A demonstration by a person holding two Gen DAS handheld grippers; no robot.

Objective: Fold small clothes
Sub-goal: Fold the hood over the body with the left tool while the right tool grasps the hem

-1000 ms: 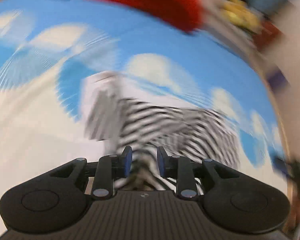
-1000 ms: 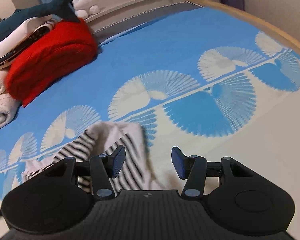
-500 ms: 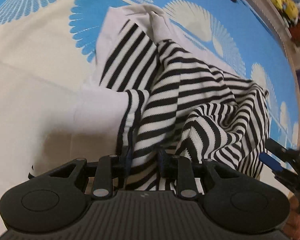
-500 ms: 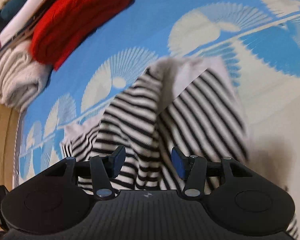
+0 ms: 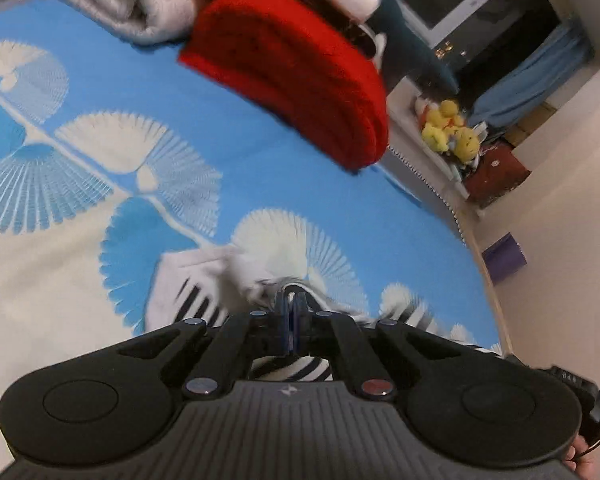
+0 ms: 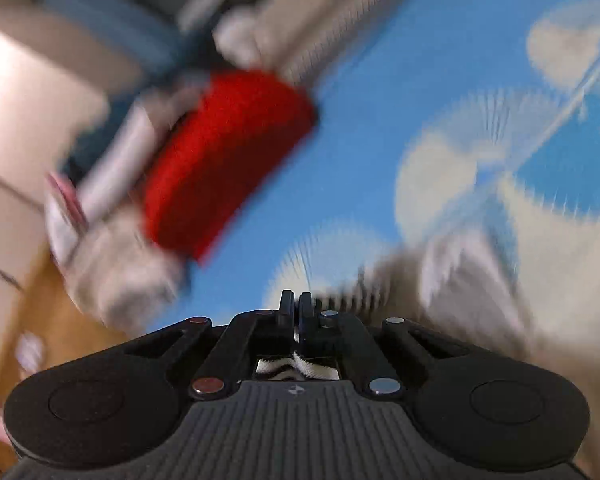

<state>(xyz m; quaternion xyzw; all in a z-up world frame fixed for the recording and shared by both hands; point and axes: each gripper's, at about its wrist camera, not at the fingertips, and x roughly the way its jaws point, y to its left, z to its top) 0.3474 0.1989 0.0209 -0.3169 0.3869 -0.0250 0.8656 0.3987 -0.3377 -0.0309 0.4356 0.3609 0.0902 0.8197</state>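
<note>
Left gripper (image 5: 291, 307) — jaws pressed together, a fold of the striped garment (image 5: 198, 300) pinched between them. The black-and-white cloth is seen spreading below and to both sides of the fingers, lying on the blue fan-patterned blanket (image 5: 100, 92).

Right gripper (image 6: 296, 307) — jaws likewise drawn together, striped cloth caught in the gap and visible behind them; this view is heavily blurred, so the rest of the garment reads only as a pale smear at right.

A folded red knit (image 5: 296, 68) is noted farther up the blanket, with grey-white folded clothes (image 5: 124, 4) beside it. Yellow plush toys (image 5: 450, 130) are seen on a ledge beyond the bed.
</note>
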